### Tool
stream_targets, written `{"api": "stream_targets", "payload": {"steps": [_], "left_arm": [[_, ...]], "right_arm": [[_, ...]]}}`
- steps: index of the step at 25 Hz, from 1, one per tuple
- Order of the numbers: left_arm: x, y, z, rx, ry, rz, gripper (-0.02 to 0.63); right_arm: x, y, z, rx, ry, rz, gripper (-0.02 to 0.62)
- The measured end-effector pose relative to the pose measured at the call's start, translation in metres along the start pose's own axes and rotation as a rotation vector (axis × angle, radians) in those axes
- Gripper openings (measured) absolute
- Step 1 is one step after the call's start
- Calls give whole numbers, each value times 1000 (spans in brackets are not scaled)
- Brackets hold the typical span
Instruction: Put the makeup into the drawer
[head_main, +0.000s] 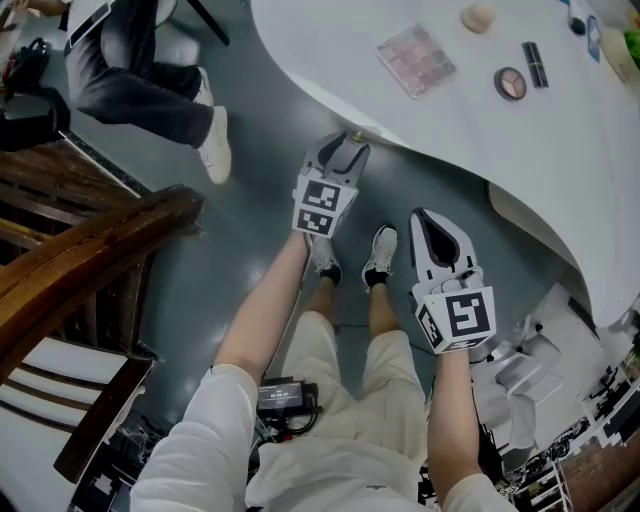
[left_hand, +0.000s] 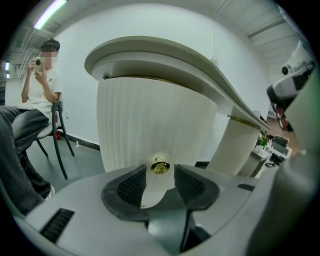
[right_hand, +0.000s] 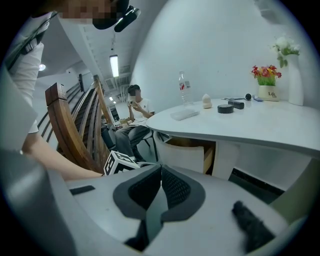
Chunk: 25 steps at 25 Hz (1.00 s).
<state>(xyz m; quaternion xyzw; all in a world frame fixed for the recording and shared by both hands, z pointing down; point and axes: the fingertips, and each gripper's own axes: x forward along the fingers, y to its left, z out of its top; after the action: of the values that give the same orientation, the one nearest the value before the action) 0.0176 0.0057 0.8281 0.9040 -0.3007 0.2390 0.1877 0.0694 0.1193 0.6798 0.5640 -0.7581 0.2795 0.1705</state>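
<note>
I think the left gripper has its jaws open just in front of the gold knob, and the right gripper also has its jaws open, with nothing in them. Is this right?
Not quite: the right gripper has its jaws closed together, with nothing in them, as the right gripper view shows. The rest is right: the left gripper has its jaws open just in front of the gold knob.

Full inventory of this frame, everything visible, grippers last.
table: 1, white, upper right of head view
palette: 1, pink, on table
sponge: 1, beige, on table
compact: 1, round, dark-rimmed, beside lipstick
lipstick: 1, black, on table
drawer knob: 1, gold, on ribbed white drawer front
bottle: 1, clear, on table
wooden chair: 1, brown, left
seated person: 1, dark trousers, top left
left gripper: open, knob between jaws, unpressed
right gripper: shut, empty
</note>
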Motion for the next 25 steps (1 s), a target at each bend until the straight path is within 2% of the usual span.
{"api": "stream_targets", "payload": {"steps": [7,25], "left_arm": [[3,0,3,-5,-5,7,112],[-12,-4,-8,-1,-6,6,107]], "right_arm": [[-6,-8,-7,3,8,-6,14],[-7,-1,-16,7,44,1,14]]}}
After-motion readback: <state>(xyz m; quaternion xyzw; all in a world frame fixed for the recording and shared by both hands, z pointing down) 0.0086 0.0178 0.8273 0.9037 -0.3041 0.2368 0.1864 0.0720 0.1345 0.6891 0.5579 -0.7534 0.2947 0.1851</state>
